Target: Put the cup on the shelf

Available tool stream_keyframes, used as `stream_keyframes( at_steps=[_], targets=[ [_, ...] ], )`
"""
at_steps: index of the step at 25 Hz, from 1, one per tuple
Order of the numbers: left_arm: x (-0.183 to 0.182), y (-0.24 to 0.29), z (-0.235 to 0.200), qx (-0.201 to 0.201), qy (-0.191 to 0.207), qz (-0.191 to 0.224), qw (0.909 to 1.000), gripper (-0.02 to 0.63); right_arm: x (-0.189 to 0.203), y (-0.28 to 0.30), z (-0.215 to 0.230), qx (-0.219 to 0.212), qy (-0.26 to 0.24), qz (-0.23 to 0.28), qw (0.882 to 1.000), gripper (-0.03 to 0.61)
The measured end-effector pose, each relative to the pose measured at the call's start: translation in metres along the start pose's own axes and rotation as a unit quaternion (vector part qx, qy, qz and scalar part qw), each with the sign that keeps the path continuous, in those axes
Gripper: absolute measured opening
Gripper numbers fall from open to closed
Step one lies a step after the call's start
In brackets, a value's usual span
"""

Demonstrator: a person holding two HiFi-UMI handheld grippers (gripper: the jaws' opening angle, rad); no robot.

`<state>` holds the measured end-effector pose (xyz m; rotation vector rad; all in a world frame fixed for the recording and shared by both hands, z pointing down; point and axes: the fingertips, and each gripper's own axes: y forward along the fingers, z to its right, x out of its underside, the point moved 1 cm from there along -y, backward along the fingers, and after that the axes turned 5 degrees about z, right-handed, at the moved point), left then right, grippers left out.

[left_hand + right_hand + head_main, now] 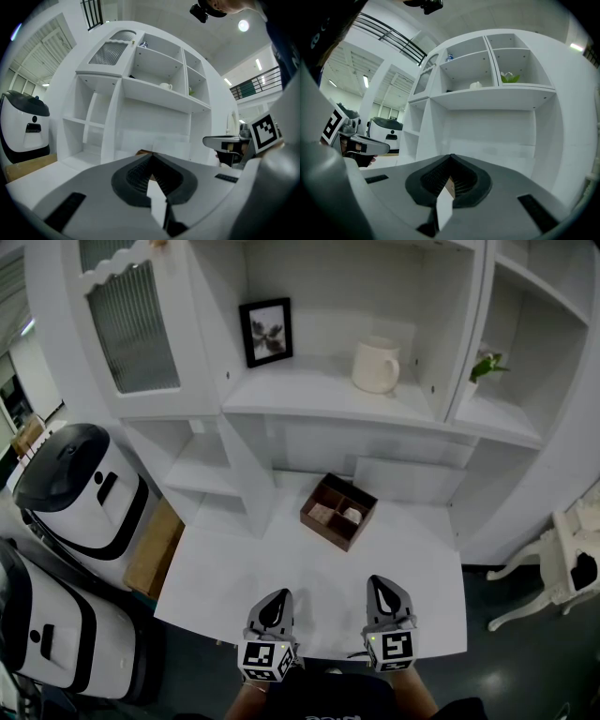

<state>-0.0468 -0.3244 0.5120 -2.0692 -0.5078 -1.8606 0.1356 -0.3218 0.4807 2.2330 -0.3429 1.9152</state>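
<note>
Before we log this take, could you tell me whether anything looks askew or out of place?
Only the brown box sits turned at an angle on the table; the cup stands upright on the shelf.

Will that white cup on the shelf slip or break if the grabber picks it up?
The white cup looks smooth and hard, probably ceramic, so it may slip when gripped and chip if dropped. It stands upright on the shelf on a broad base, so a gentle push would likely slide it, not tip it.
</note>
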Motion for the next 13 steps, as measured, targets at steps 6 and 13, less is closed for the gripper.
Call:
stream_keyframes(
  at_steps=[6,13],
  targets=[
    [0.0011,0.0011,-0.0004,0.0,-0.002,0.0,1.0,0.003,0.0004,0.0007,0.0002,0.0,-0.005,-0.002,1.0,0.008],
    [0.0036,0.0017,0.0008,0.003,0.002,-0.004,1.0,0.003,0.0029,0.0025,-0.0002,0.001,-0.011,-0.007,1.0,0.008]
  ],
)
